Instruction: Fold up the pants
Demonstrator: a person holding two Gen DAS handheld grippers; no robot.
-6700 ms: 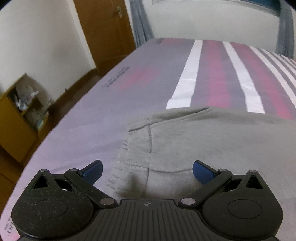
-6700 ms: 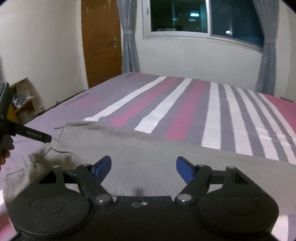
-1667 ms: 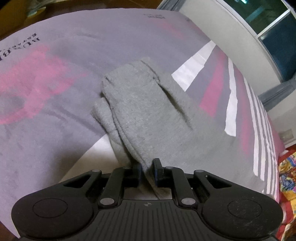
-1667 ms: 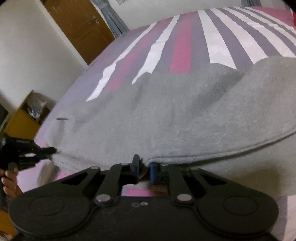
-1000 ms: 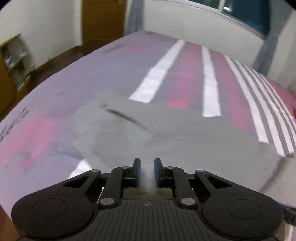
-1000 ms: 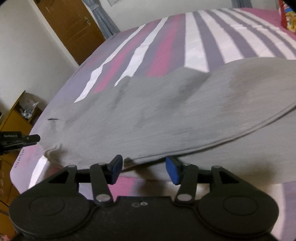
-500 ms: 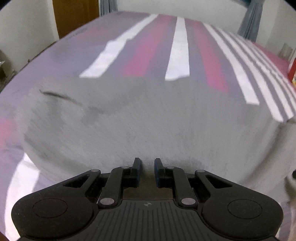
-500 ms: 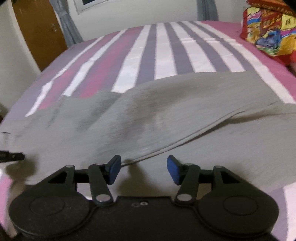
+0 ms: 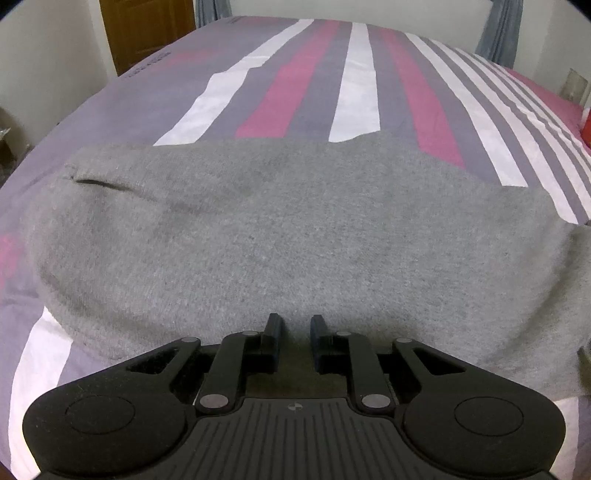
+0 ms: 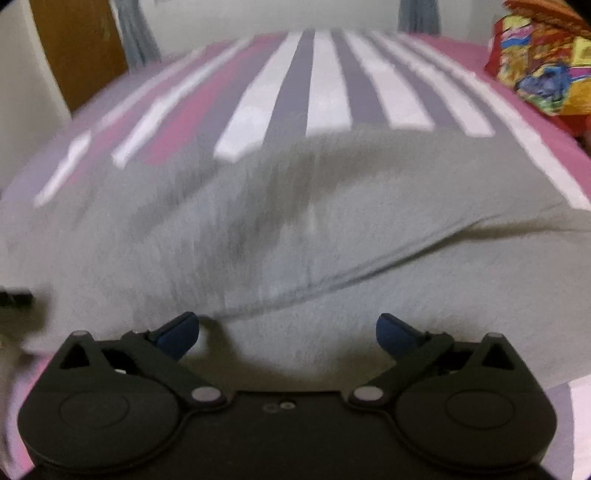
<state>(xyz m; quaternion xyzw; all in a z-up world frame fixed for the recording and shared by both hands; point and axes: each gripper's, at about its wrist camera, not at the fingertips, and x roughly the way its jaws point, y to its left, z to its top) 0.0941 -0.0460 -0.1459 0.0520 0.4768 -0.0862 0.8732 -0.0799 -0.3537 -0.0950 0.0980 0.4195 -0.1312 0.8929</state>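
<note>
Pants point(image 9: 295, 229) lie folded across the near part of the striped bed point(image 9: 354, 85), bare sheet beyond their far edge. Left hand-held gripper point(image 9: 293, 338) is nearly clenched at the near hem, grasp unclear; right hand-held gripper point(image 10: 287, 334) is released. Colourful bag point(image 10: 546, 62) sits far right.

The gray pants point(image 9: 295, 229) cover the near part of the bed point(image 9: 354, 85) from 9 o'clock across to 3 o'clock. Past them, toward 12 o'clock, the striped bed is flat and bare, so a tool could slide there. In the right wrist view a bright, colorful bag point(image 10: 543, 59) sits at 2 o'clock and blocks that corner. A brown door point(image 9: 147, 29) stands far off at 11 o'clock.
</note>
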